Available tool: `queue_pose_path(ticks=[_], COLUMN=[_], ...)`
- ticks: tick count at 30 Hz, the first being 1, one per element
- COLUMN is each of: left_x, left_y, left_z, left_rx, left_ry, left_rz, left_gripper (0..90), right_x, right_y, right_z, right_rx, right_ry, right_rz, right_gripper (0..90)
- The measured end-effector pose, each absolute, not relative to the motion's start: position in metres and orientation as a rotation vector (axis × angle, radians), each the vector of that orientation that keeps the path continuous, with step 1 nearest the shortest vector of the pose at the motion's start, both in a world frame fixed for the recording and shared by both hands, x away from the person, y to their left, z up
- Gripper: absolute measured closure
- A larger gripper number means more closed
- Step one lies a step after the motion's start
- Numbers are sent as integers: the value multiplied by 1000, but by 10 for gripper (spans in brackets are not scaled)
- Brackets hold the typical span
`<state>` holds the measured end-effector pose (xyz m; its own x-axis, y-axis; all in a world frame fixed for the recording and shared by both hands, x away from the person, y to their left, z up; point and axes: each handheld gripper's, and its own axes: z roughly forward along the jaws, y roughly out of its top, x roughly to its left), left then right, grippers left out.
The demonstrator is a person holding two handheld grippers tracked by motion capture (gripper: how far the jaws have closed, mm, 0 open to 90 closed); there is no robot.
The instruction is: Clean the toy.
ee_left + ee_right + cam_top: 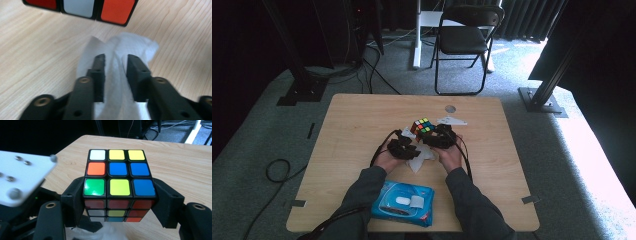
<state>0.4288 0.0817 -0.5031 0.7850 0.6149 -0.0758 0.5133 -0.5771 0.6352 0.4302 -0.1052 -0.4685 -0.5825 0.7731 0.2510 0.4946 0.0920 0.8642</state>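
Rubik's cube [119, 183] sits clamped between the two black jaws of our right gripper [119, 202], one jaw pressed on each side face. In the right gripper view its top face reads white, yellow, yellow in the far row, orange, blue, blue in the middle and green, yellow, blue nearest us. In the high view the cube [422, 127] is near the middle of the wooden table [357, 125], with our right gripper [438, 137] closed around it from our side.

Our left gripper [115, 66] has its jaws a narrow way apart, with a white wipe [117, 50] lying between and beneath them on the wood. From this blurred view the pads seem not to press on the wipe. The cube's lower edge [82, 8] shows just beyond the wipe, red, white and orange. In the high view our left gripper [404, 148] is just beside the right one, and the wipe [419, 159] spreads out under both.

Nearer to us, between our sleeves, a blue pack of wipes [403, 202] lies flat on the table.
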Motion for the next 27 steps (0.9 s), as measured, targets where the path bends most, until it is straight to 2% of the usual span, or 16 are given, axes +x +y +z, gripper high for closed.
queue_pose_path(ticks=[5, 12, 17, 21, 27], left_x=[430, 433, 438, 441, 446], left_y=[72, 70, 70, 69, 73], left_z=[-510, -510, -513, -516, -519], left_rx=[2392, 2394, 2420, 2433, 2425], left_ry=[842, 860, 887, 909, 953], left_rz=[244, 281, 308, 309, 271], left_gripper=[537, 498, 432, 432, 485], right_x=[431, 431, 432, 432, 432], right_y=[-106, -109, -112, -113, -114], right_z=[-469, -468, -469, -469, -469], right_rx=[1262, 1268, 1277, 1278, 1275], right_ry=[2102, 2091, 2084, 2084, 2085], right_rz=[1479, 1476, 1469, 1463, 1456], right_gripper=[343, 343, 343, 343, 343])
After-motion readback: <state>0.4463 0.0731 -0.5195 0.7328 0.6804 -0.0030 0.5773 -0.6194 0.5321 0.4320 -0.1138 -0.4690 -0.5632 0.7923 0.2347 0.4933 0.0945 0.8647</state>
